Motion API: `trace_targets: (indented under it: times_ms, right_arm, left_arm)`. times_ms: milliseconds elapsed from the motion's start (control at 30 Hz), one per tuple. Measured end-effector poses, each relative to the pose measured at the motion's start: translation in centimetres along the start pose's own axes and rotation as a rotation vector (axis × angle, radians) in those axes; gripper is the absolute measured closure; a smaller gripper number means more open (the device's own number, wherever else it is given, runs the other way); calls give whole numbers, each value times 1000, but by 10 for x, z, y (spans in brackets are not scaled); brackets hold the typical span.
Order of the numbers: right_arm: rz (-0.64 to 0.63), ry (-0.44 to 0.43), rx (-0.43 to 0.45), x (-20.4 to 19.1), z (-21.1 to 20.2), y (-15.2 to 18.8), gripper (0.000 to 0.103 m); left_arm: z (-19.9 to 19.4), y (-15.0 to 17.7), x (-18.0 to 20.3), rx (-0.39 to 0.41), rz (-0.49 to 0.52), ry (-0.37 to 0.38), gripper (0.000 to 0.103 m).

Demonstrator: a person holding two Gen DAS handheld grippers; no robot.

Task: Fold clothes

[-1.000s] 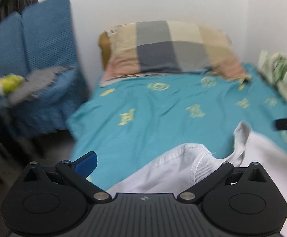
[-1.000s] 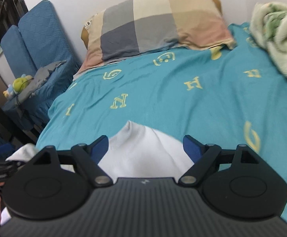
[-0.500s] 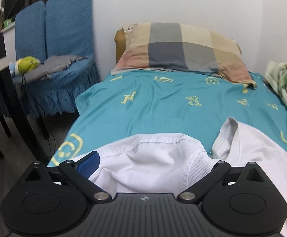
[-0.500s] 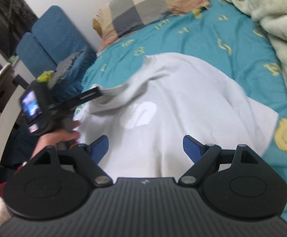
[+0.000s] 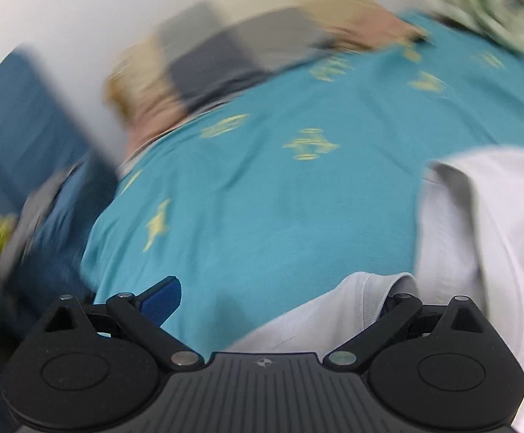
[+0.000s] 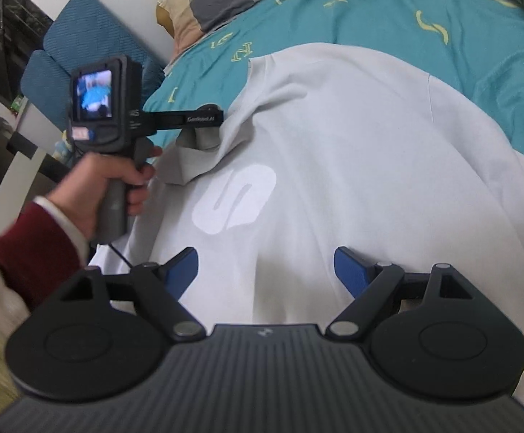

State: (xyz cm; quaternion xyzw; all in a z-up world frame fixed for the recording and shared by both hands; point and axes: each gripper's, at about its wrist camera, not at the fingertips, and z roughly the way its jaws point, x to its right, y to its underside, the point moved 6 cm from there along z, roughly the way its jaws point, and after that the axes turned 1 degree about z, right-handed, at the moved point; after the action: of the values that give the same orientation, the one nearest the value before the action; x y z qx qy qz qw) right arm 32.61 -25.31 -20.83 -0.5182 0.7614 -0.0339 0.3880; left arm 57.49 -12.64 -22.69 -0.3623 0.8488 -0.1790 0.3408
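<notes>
White T-shirt (image 6: 352, 166): one item, plain pale fabric with a brighter white rounded logo printed near the middle of the visible panel. Lies spread over a teal bed sheet (image 6: 406, 11), largely flat with soft creases. One edge, at the sheet's side nearest the blue chairs, is lifted and bunched into a folded flap. In the left wrist view the same shirt (image 5: 485, 216) appears blurred at lower right, its ribbed edge raised off the sheet.
</notes>
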Motion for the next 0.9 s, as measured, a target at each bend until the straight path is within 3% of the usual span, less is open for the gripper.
trace_targets:
  times_ms: [133,233,333,467,567,633,700,833,900]
  right_arm:
    - [27,-16,-18,5,5,-3,19]
    - [32,-27,-21,3,5,-3,19]
    - [43,-34,-23,3,2,-3,19]
    - [70,-46,-7,6,-8,-5,19]
    - [75,-58,16,5,-16,-8,19]
    - [76,-67,22,5,-17,-8,19]
    - [75,-69,20,5,-16,-8,19]
    - [86,-58,6,11,-7,-9,19]
    - [97,-57,-8,13,-1,-8,19]
  left_arm:
    - [-16,-3,-1,-21,173,96,3]
    - [-35,-8,-14,-32,170,147,3]
    - [-57,-11,-21,-31,122,220,3]
    - [-81,-6,-39,79,-46,387,4]
    - [-60,4,-60,71,-278,401,13]
    - [-40,14,-66,47,-377,387,23]
    - [-21,22,-61,25,-401,389,29]
    - [7,36,-41,-16,-332,400,29]
    - [3,37,-36,25,-294,418,32]
